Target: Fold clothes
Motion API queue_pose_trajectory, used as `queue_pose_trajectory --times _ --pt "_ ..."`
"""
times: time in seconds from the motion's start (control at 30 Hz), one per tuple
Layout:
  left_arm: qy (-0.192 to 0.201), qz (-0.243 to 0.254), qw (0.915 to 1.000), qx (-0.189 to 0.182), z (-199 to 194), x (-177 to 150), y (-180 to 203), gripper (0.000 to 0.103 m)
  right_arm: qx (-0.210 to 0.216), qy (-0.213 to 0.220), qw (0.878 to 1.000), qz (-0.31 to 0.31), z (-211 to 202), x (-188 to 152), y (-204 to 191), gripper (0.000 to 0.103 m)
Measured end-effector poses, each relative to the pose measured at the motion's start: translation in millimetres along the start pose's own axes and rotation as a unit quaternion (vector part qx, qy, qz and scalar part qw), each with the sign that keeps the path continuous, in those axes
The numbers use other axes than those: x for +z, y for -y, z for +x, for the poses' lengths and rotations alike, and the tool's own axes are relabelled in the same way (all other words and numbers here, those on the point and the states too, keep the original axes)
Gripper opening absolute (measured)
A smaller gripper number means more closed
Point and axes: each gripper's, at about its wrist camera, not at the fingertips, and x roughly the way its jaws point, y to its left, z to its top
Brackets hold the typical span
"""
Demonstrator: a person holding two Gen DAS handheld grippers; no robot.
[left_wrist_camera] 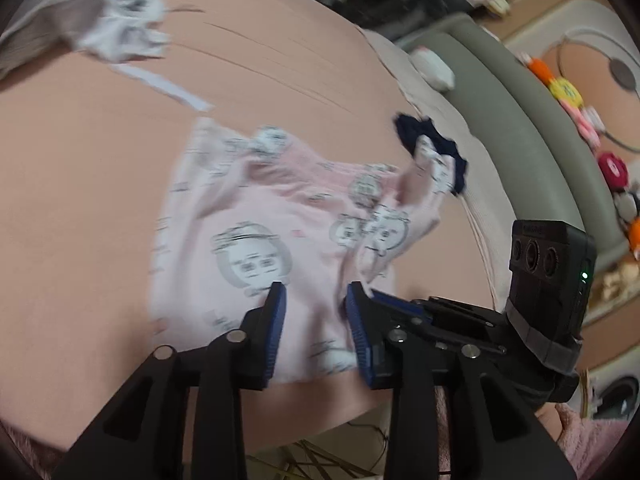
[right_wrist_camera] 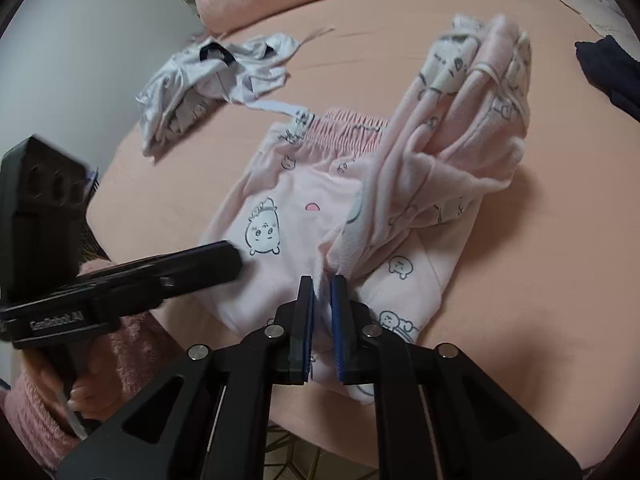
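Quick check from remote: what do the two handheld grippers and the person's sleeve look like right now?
Both grippers, left gripper and right gripper, are black with silver rivets and ribbed blue pads on the fingers. White lettering marks the left one's body. The sleeve is fuzzy pink.

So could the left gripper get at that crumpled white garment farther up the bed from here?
Probably yes. The left gripper stands open and empty over the pink pants, and only bare peach sheet lies between them and the white garment.
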Motion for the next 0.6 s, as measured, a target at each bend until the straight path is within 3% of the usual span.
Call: queue_pose_trajectory --times 0.1,0.17,0.2,0.27,0.37,0.47,0.6 --pt "-0.029 0.026 0.9992 -0.010 23.5 10.7 17.4 0.040 0.003 0.007 1.000 -0.005 -3.2 -1.2 -1.2 0.009" --pt "-0.040 0.055 0.9976 0.011 37.3 15.0 30.2 0.040 0.009 0.011 1.000 -0.002 -6.4 -4.0 0.5 0.010" --pt "-0.041 0.073 0.9960 0.032 43.0 15.7 36.7 0.035 0.011 0.011 1.000 -0.002 -8.4 -5.4 1.6 0.010" --pt "-0.032 0.085 0.9941 0.058 49.0 15.9 44.2 0.008 0.009 0.009 1.000 -0.006 -13.5 -6.7 3.0 0.011" --pt "-0.004 0.068 0.9960 0.057 41.0 15.2 45.4 0.008 0.007 -0.004 1.000 -0.010 -30.9 -3.1 4.8 0.011" --pt "0.015 0.020 0.9993 0.027 26.2 14.0 32.0 0.008 0.010 0.022 1.000 -0.002 -62.0 1.5 12.3 0.014" --pt "0.008 -0.010 0.9999 0.010 28.6 8.2 14.1 0.007 -0.017 0.056 0.996 0.072 -66.1 4.6 45.7 0.015"
